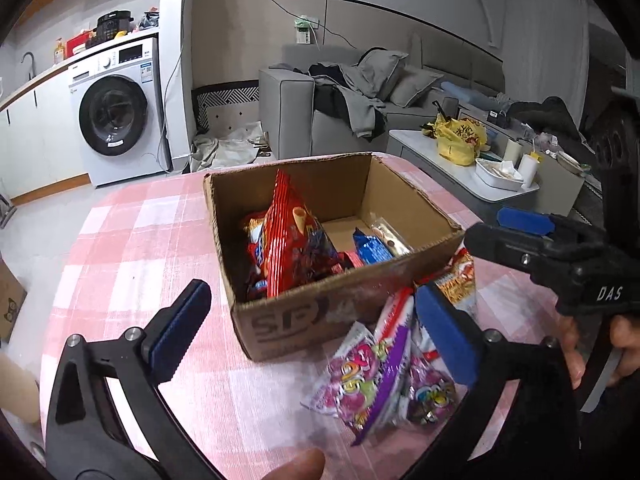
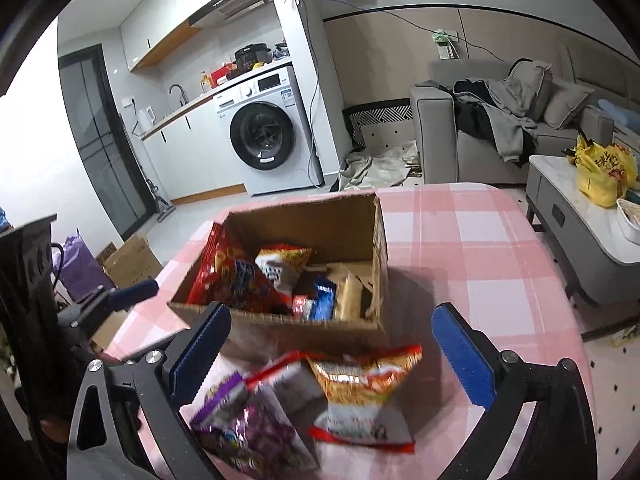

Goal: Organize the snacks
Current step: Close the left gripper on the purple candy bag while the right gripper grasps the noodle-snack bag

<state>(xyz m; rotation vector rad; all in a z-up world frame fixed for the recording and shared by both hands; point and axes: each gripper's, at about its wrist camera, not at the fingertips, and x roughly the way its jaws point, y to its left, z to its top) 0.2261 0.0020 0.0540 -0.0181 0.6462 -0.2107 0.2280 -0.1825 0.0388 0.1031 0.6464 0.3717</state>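
An open cardboard box [image 1: 320, 316] [image 2: 280, 332] stands on the pink checked tablecloth [image 1: 140, 260]. Inside it a tall red chip bag [image 1: 292, 248] leans at the left, with a blue packet [image 1: 370, 250] and a clear-wrapped biscuit [image 1: 390, 240] on the floor at the right. Loose on the cloth before the box lie purple candy bags [image 1: 372, 384] [image 2: 248, 432] and an orange noodle-snack packet [image 2: 364, 392] [image 1: 460, 280]. My left gripper [image 1: 312, 292] is open and empty, above the box's near wall. My right gripper [image 2: 332, 316] is open and empty too, above the loose packets.
The table's round edge drops off behind the box. Beyond it are a washing machine [image 1: 116, 116], a grey sofa [image 1: 340, 120] and a low white table [image 2: 580, 248] with a yellow bag [image 2: 604, 172]. A cardboard box [image 2: 132, 260] sits on the floor at the left.
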